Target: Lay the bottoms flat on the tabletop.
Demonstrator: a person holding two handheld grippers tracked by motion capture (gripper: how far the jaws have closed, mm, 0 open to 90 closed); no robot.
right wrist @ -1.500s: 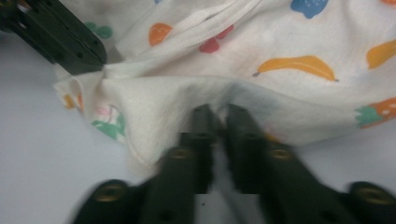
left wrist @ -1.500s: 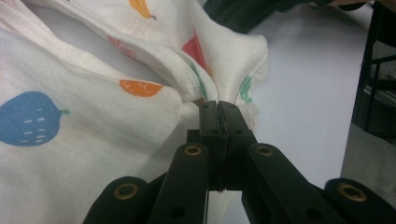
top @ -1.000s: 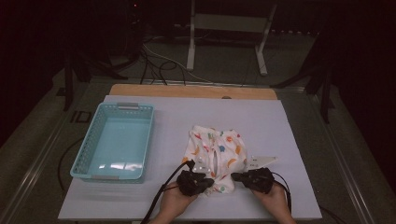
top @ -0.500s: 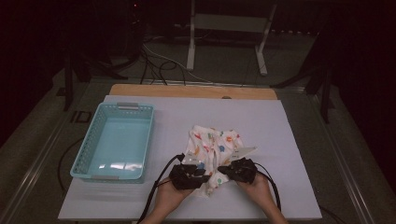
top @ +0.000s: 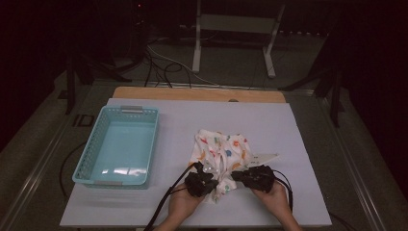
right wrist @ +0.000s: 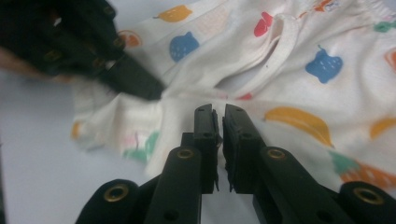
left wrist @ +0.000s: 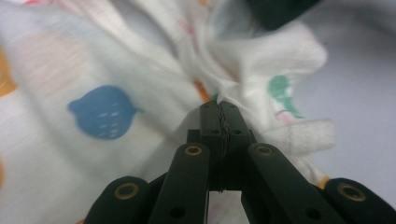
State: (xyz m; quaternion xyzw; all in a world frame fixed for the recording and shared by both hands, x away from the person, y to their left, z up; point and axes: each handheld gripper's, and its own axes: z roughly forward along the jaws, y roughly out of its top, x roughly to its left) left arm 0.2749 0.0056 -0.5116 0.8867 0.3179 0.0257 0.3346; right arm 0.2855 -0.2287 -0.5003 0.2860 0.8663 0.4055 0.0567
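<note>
Dark floor and cable runs are surrounding the white-topped table [top: 298, 125] in the high view, where a small white cotton garment printed with coloured fruit [top: 222, 153] is lying crumpled near the front edge, well apart from the empty light-blue plastic basket [top: 118, 147] at the left. The left gripper [top: 201, 182] and right gripper [top: 255, 177] are both sitting at the garment's near hem.

From the left gripper view, the jaws are standing fully closed and pinching a gathered fold of the fabric [left wrist: 154, 84] at their tips.

From the right gripper view, the jaws are standing almost closed, a narrow slit between them, over the cloth [right wrist: 299, 70]; whether they are gripping any I cannot tell.

Judging from this, the folding or stowing is only beginning: the garment is bunched, and nothing is lying in the basket.
</note>
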